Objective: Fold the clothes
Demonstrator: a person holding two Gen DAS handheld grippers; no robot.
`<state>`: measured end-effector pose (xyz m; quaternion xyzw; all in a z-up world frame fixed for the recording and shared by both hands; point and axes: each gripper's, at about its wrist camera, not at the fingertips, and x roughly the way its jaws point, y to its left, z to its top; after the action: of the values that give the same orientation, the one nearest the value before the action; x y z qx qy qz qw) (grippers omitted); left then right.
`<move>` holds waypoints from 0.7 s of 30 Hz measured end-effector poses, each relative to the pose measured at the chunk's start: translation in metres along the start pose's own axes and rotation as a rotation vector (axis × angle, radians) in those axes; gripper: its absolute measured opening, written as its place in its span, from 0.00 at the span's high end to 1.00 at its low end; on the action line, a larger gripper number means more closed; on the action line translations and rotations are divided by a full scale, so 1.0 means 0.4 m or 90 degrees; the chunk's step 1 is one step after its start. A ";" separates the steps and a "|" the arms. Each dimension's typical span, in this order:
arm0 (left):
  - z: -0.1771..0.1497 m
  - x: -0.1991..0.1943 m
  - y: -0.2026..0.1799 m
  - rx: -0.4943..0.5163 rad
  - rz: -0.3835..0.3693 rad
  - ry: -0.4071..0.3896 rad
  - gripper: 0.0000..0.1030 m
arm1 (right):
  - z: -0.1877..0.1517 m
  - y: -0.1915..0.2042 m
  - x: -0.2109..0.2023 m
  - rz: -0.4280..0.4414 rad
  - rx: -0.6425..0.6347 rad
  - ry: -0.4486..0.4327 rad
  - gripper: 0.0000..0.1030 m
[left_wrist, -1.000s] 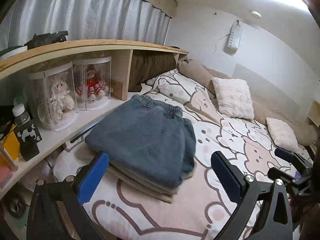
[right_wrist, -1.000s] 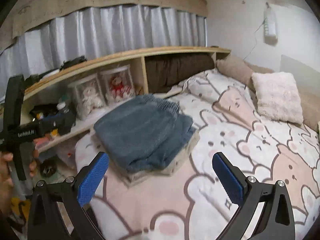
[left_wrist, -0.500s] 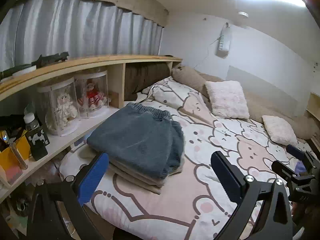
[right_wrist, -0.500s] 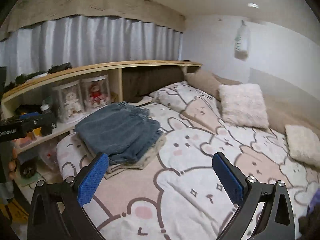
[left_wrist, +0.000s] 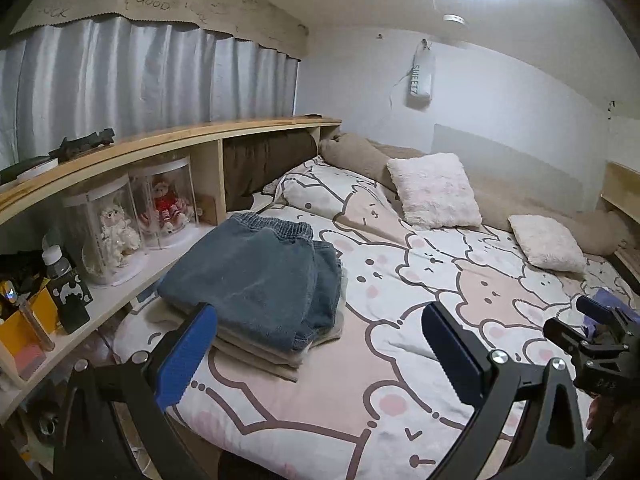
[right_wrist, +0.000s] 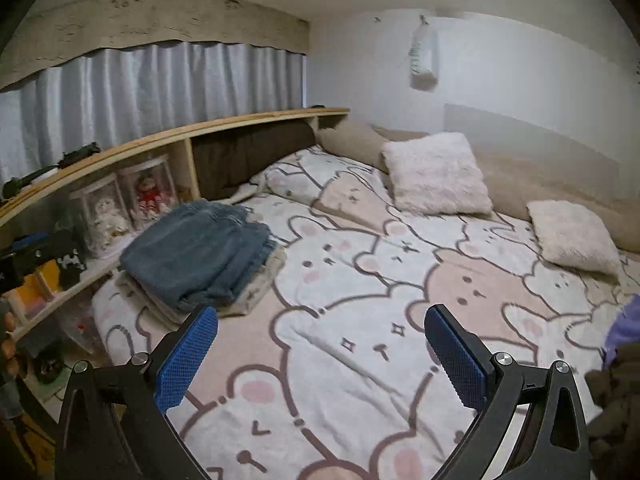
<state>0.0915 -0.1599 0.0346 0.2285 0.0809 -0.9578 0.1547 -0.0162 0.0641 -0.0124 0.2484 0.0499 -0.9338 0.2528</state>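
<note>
A folded blue denim garment (left_wrist: 260,280) lies on top of a stack of folded beige clothes (left_wrist: 260,354) at the bed's left corner; the same denim garment (right_wrist: 200,256) shows in the right wrist view. My left gripper (left_wrist: 320,350) hangs open in front of the stack, its left pad (left_wrist: 186,354) overlapping the stack's near edge in the picture. My right gripper (right_wrist: 320,354) is open above the bedspread, right of the stack, holding nothing. A purple cloth (right_wrist: 624,330) and a dark brown garment (right_wrist: 616,400) sit at the right edge. The right gripper (left_wrist: 600,340) appears at the left wrist view's right edge.
The bed wears a bear-and-bunny print cover (left_wrist: 420,280). Two fluffy white pillows (left_wrist: 434,190) (left_wrist: 546,242) lie near the back. A wooden shelf (left_wrist: 168,144) runs along the left with doll cases (left_wrist: 164,204), a bottle (left_wrist: 60,268) and a yellow box (left_wrist: 20,336).
Both grippers have pulled back and away from the folded stack, which now looks smaller and further off. The right gripper's view has swung to the right across the bed.
</note>
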 end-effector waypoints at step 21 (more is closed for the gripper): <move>-0.021 0.027 -0.018 0.010 -0.007 0.030 0.00 | -0.015 -0.018 -0.027 -0.015 0.001 0.010 0.00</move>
<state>0.0835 -0.1540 0.0228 0.2522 0.0783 -0.9534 0.1460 -0.0092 0.0766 -0.0128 0.2550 0.0540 -0.9347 0.2415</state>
